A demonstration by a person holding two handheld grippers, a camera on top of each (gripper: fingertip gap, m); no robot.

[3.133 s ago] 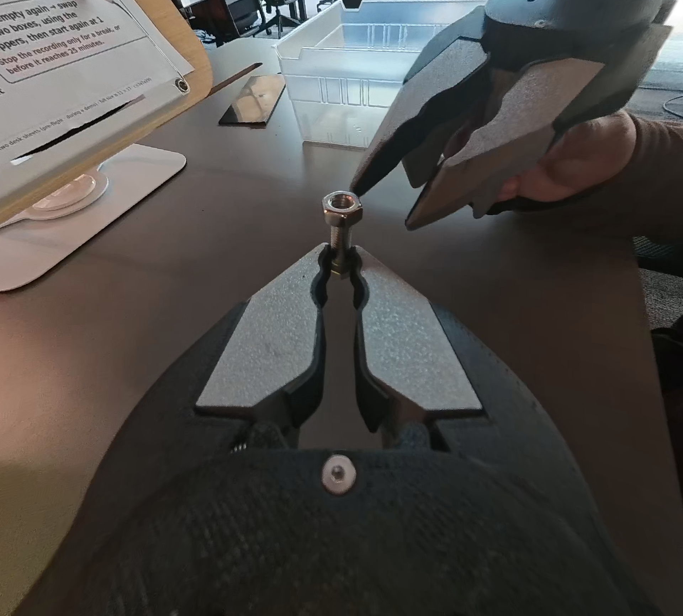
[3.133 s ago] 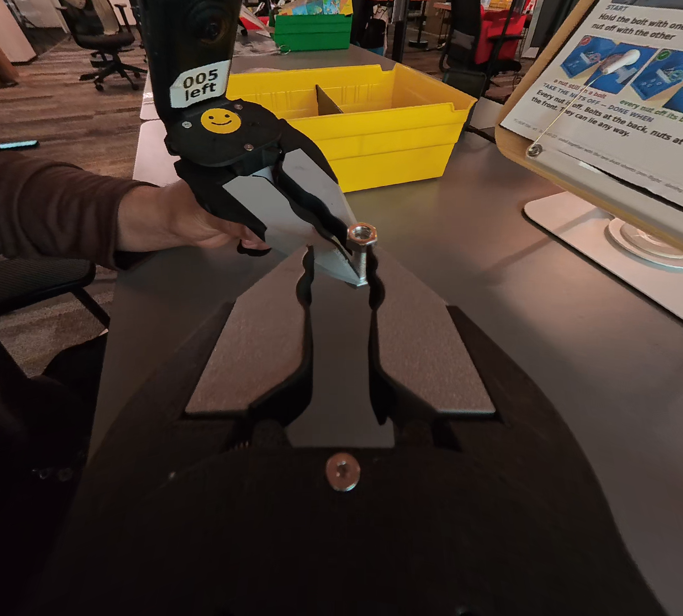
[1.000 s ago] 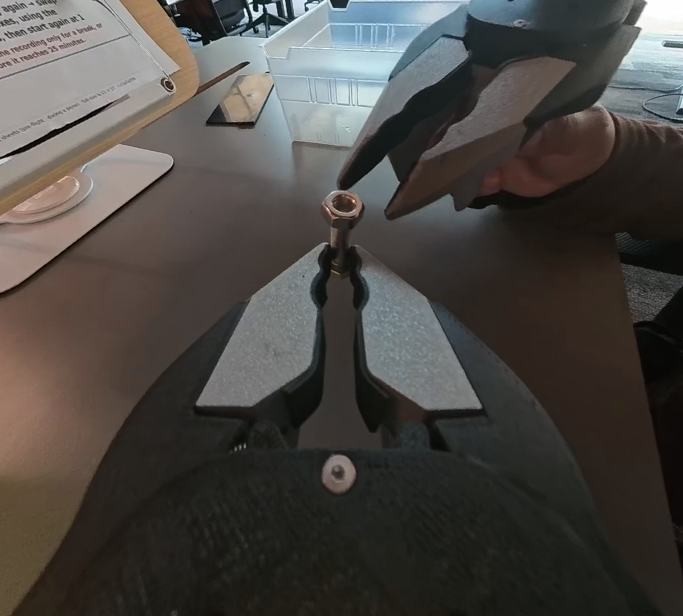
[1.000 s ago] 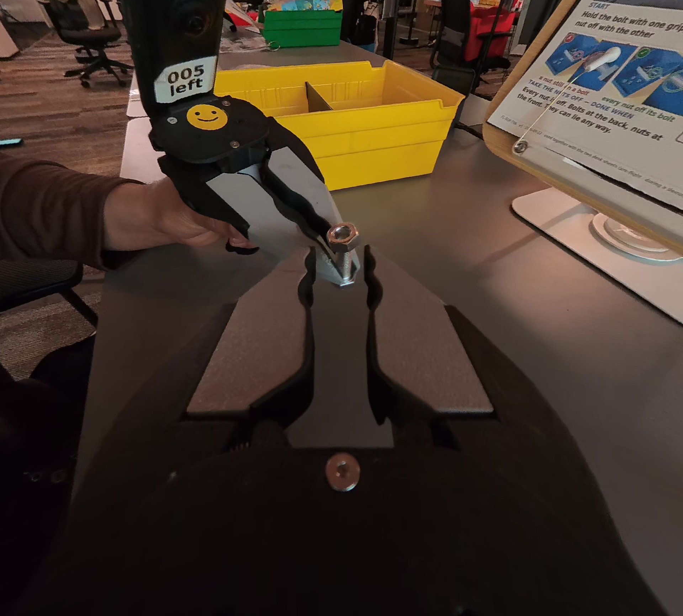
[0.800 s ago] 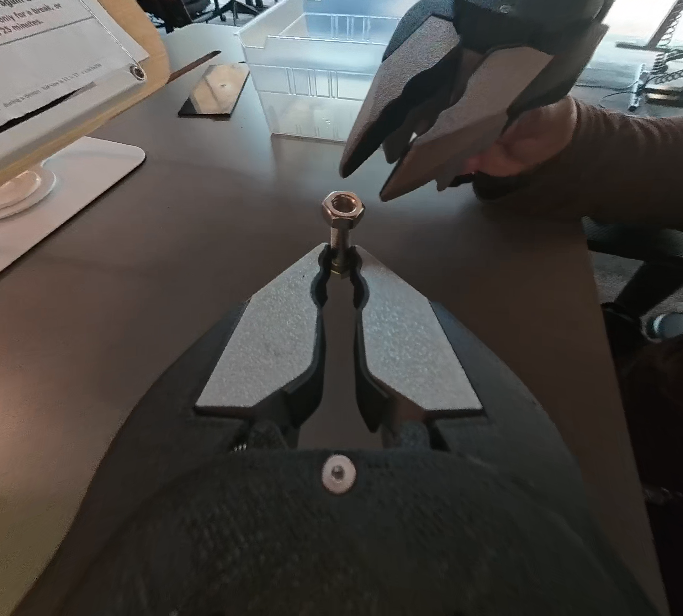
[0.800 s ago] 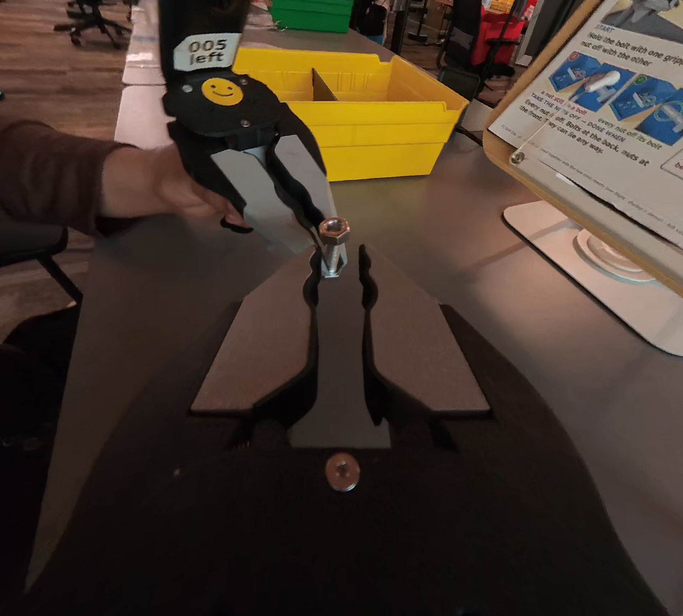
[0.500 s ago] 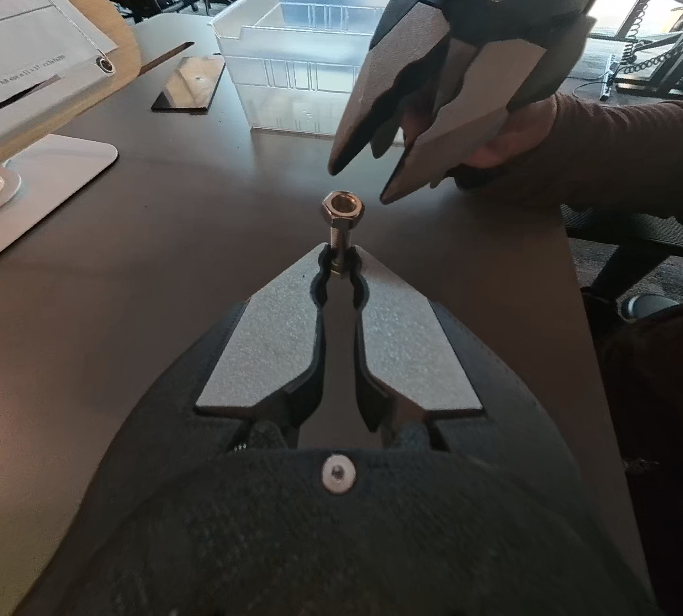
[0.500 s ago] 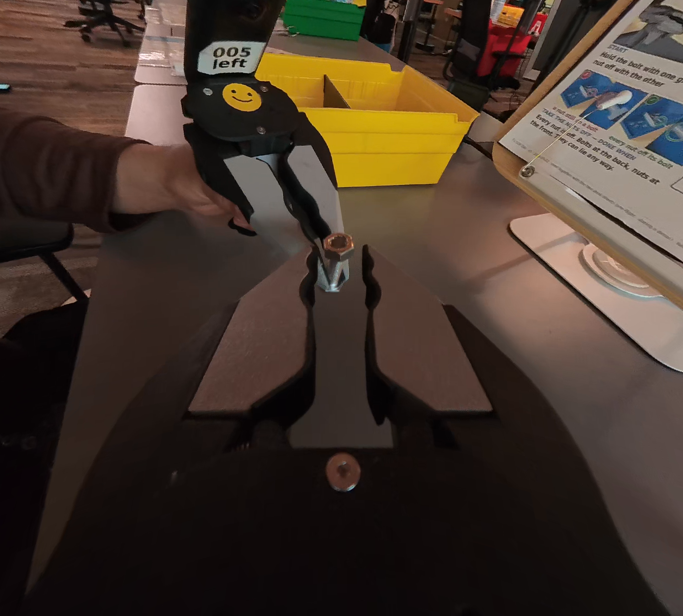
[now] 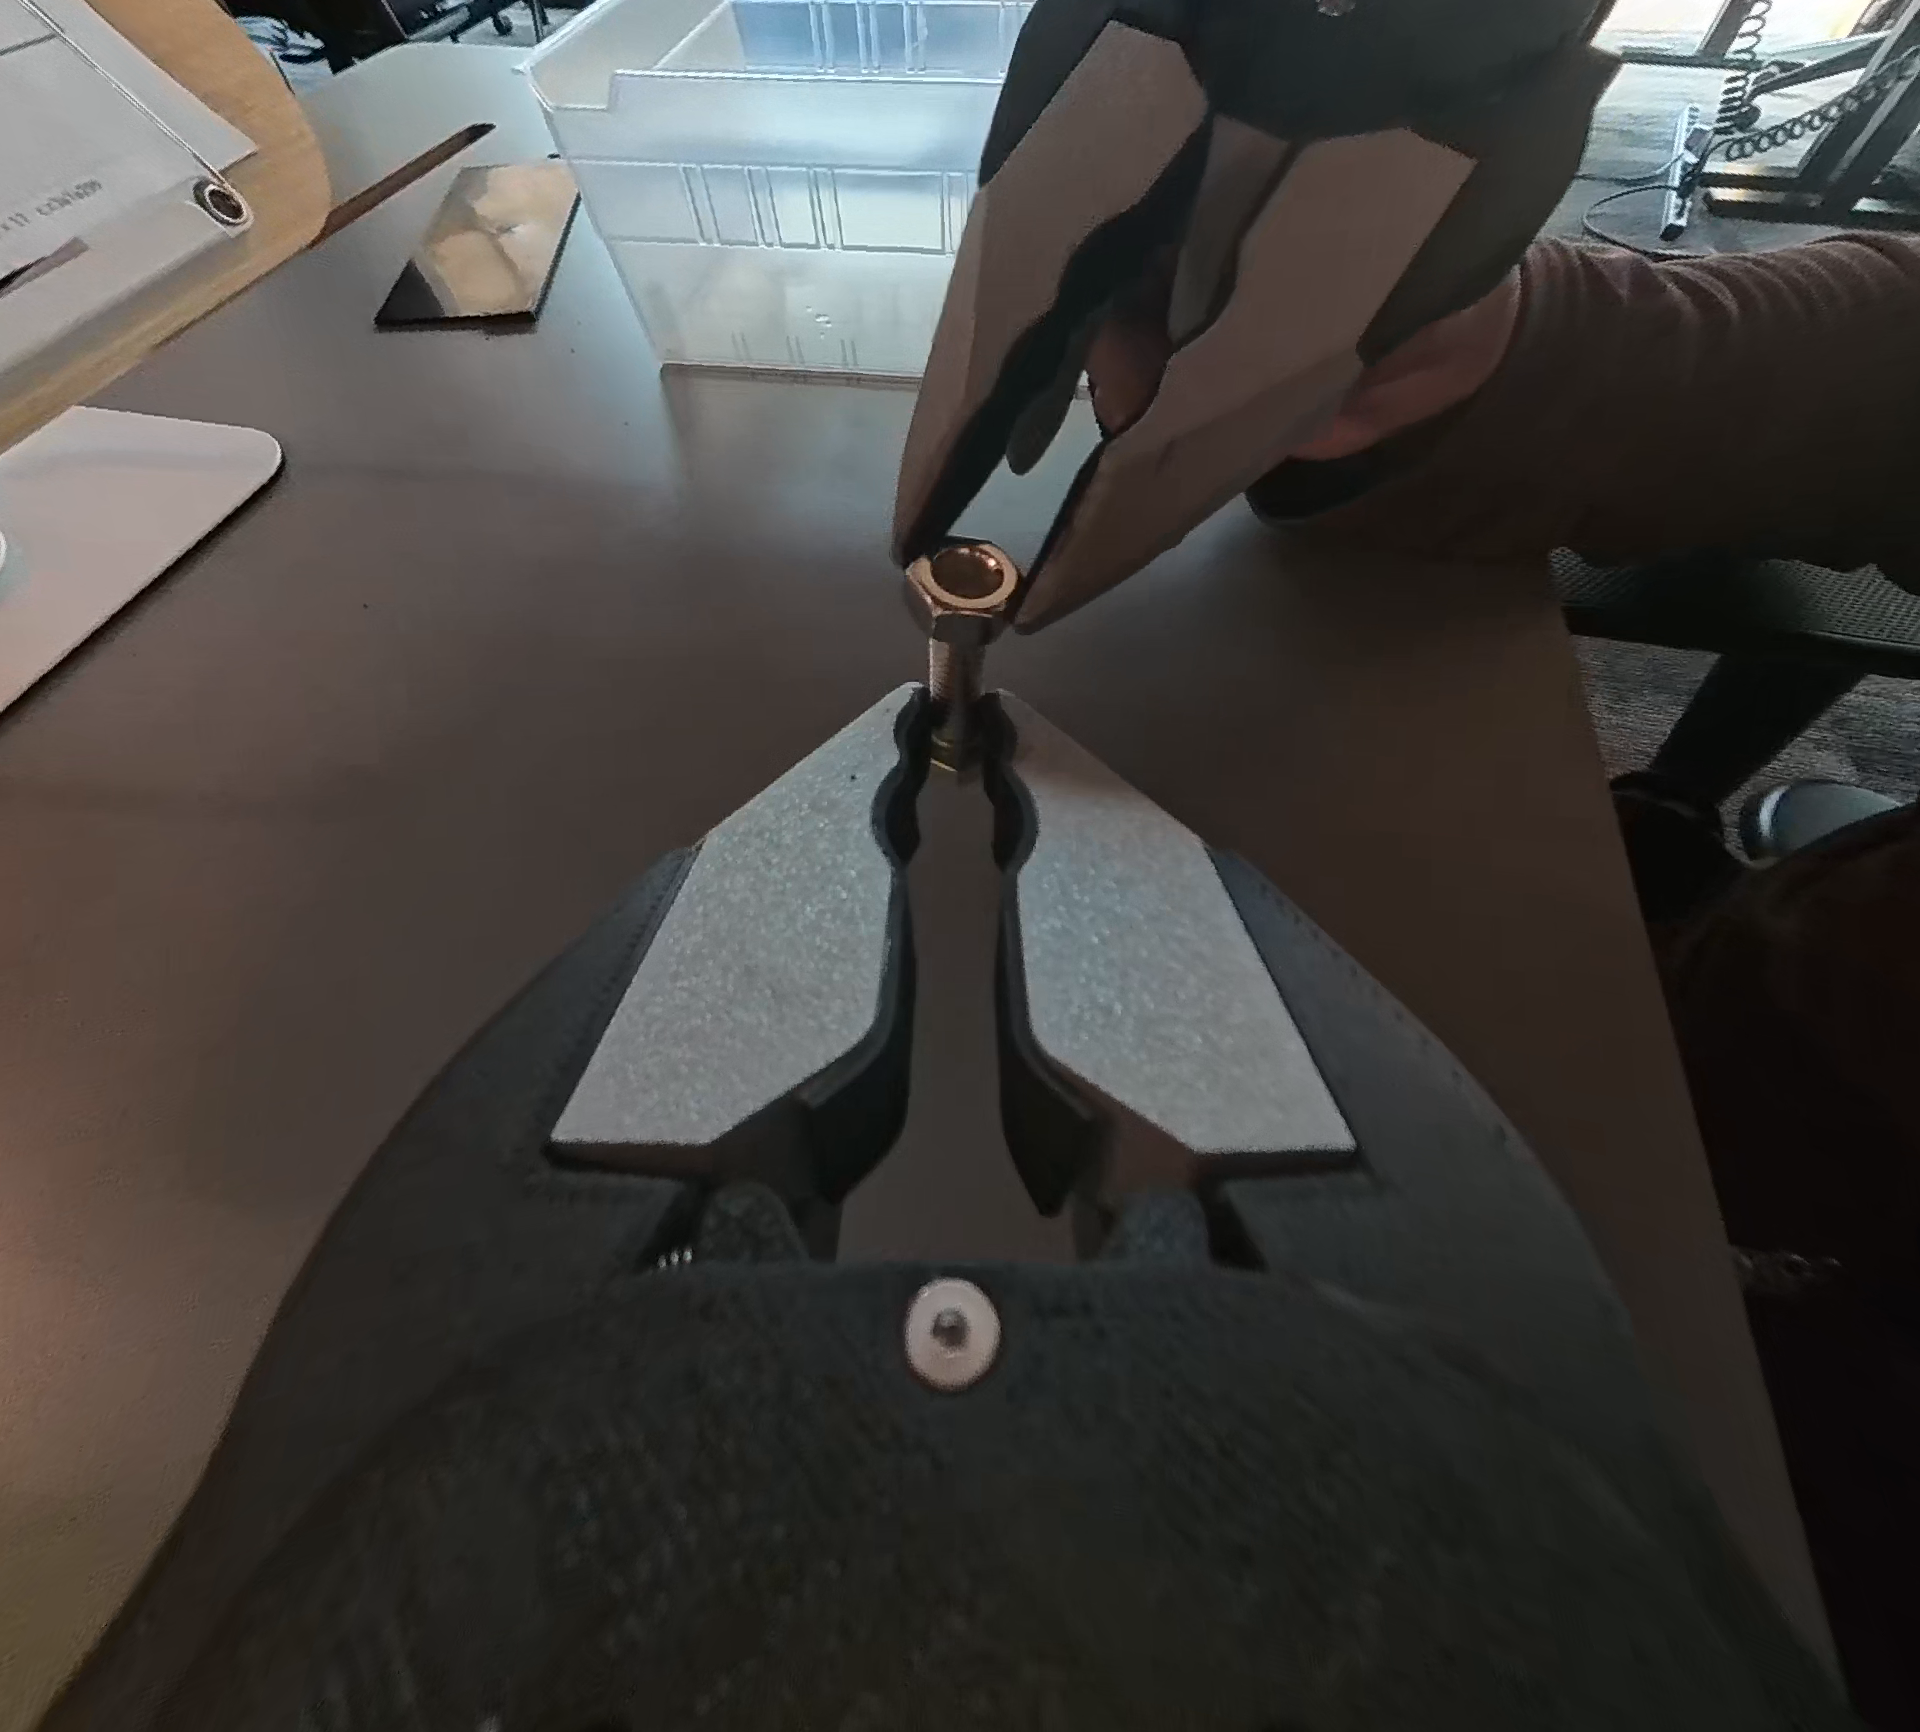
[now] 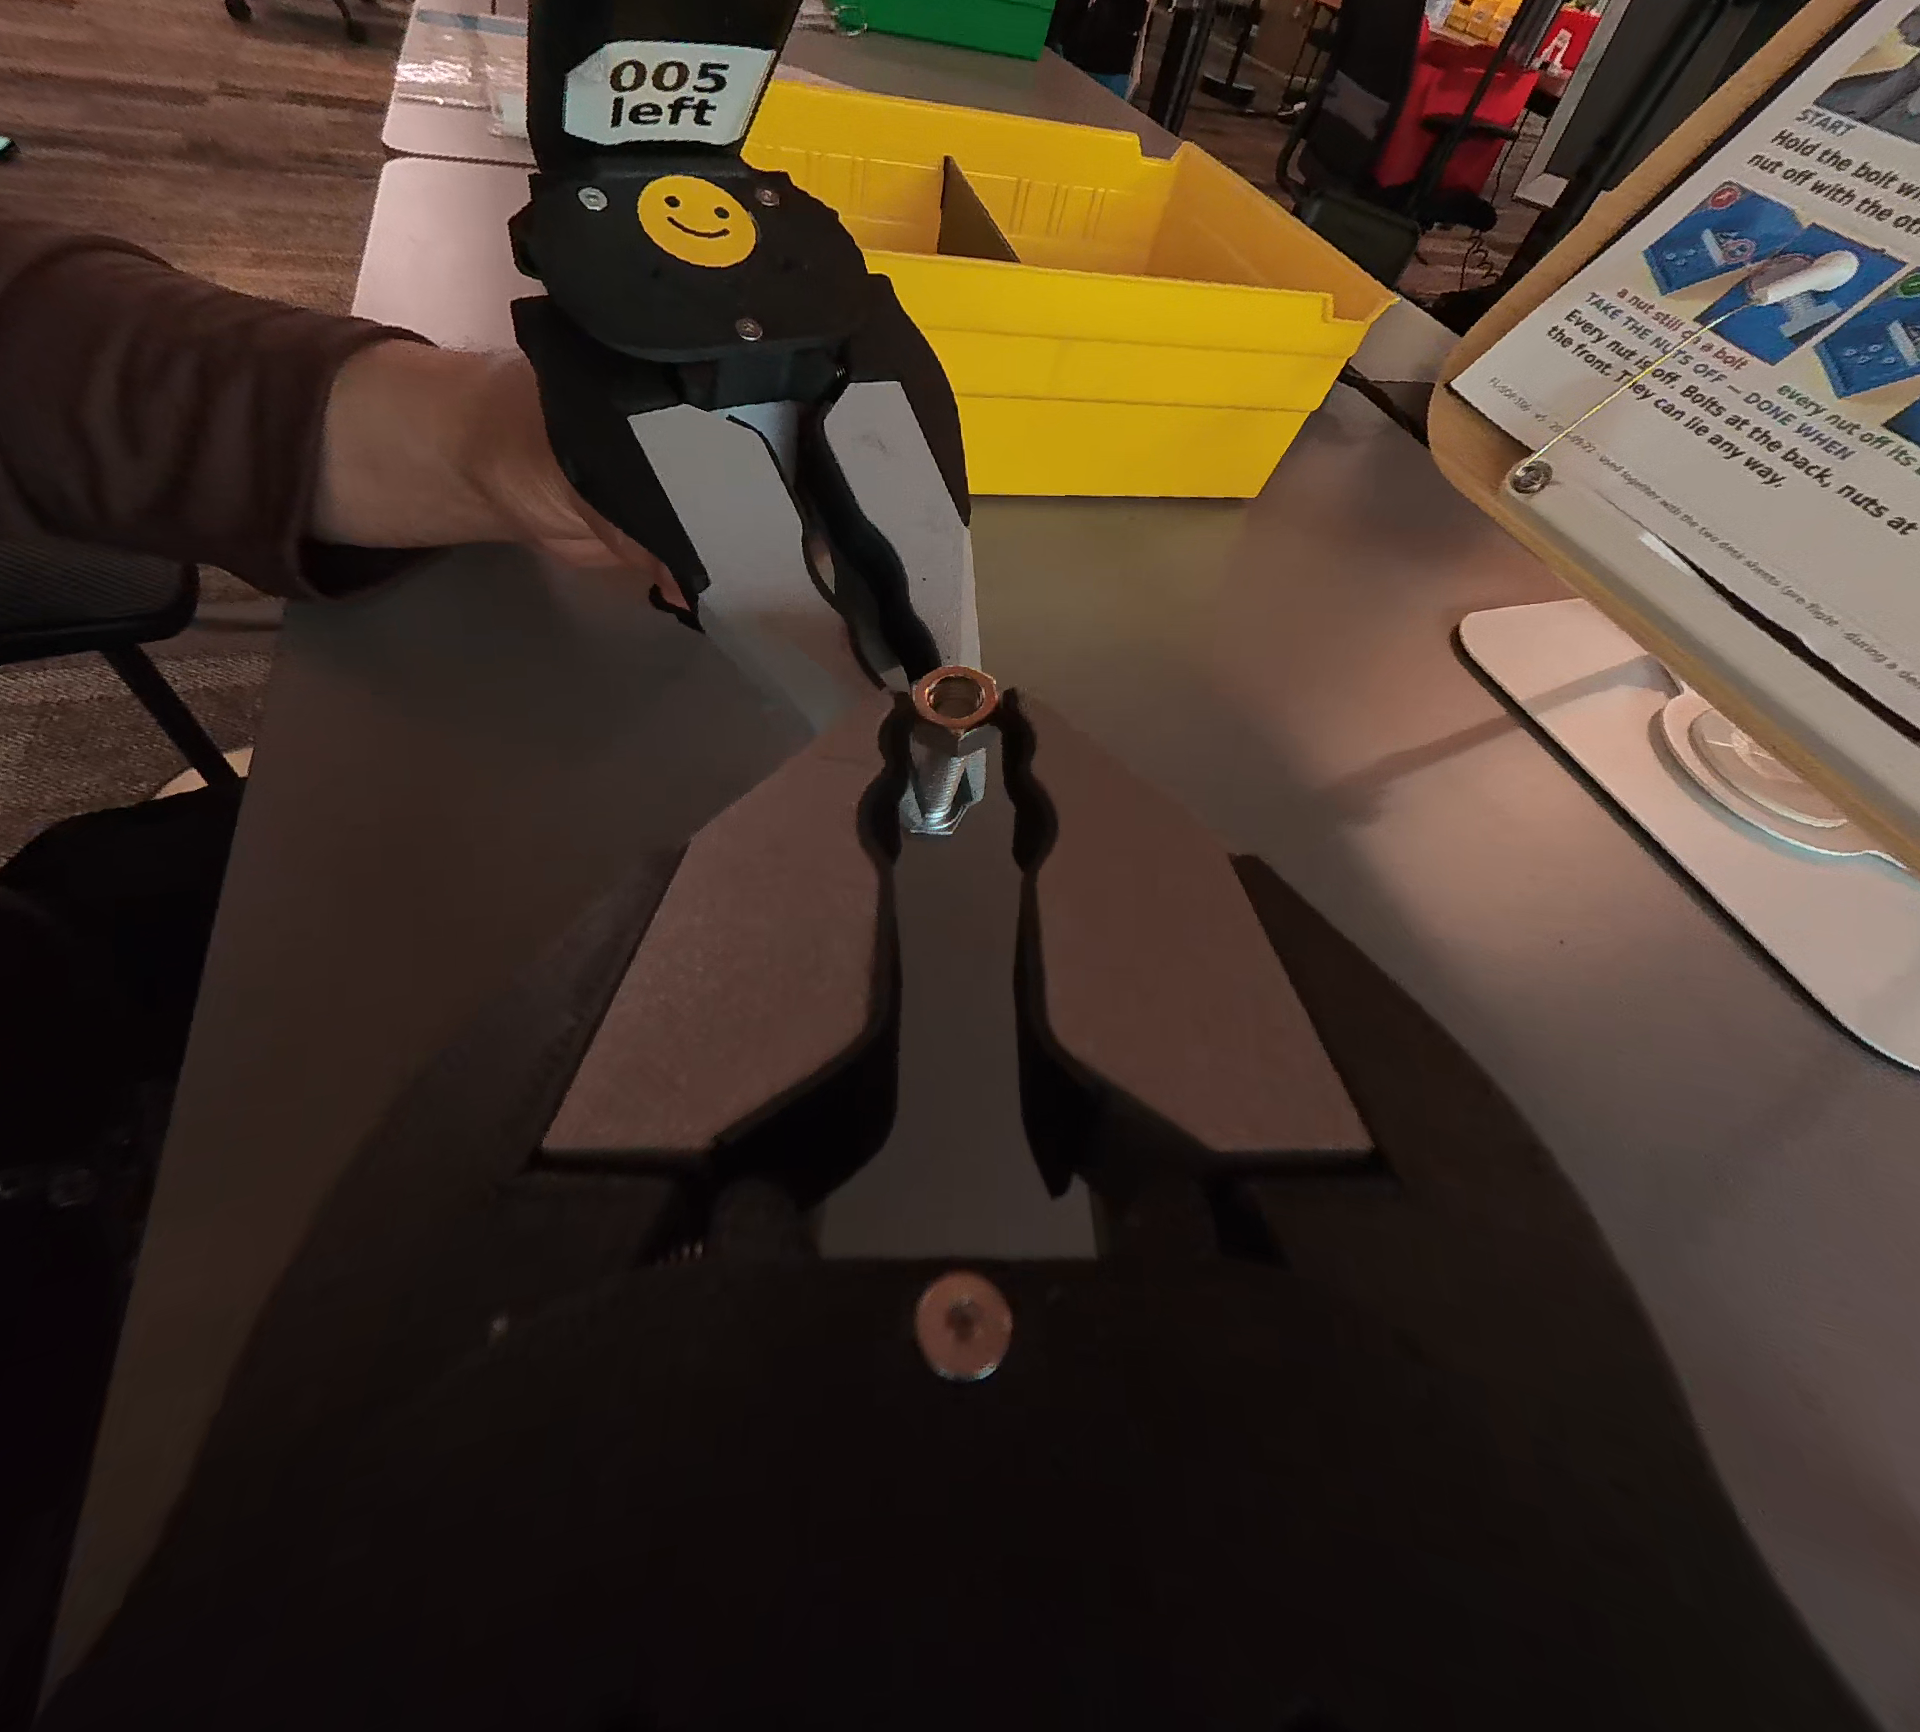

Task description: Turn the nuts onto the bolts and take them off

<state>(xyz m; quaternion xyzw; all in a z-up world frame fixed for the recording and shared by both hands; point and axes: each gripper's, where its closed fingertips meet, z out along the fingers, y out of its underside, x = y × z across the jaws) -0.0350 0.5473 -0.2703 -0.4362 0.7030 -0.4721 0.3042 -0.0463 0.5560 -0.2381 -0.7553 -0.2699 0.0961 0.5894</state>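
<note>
**Tongs meet at the nut**

Our left tongs [image 9: 954,726] are clenched on the head end of the bolt [image 9: 948,683], holding it upright above the dark desk [image 9: 520,643], well in from its edges. The nut [image 9: 964,583] sits at the top of the bolt's threaded shank. Our right tongs [image 9: 966,586] reach down from above with one fingertip on each side of the nut, close against its flats; we cannot tell whether they grip it yet. In the right wrist view the nut [image 10: 956,698] lies between the right tongs' tips [image 10: 954,726]. A clear bin [image 9: 790,155] stands toward the desk's far edge, a yellow bin [image 10: 1091,332] toward the opposite edge.
</note>
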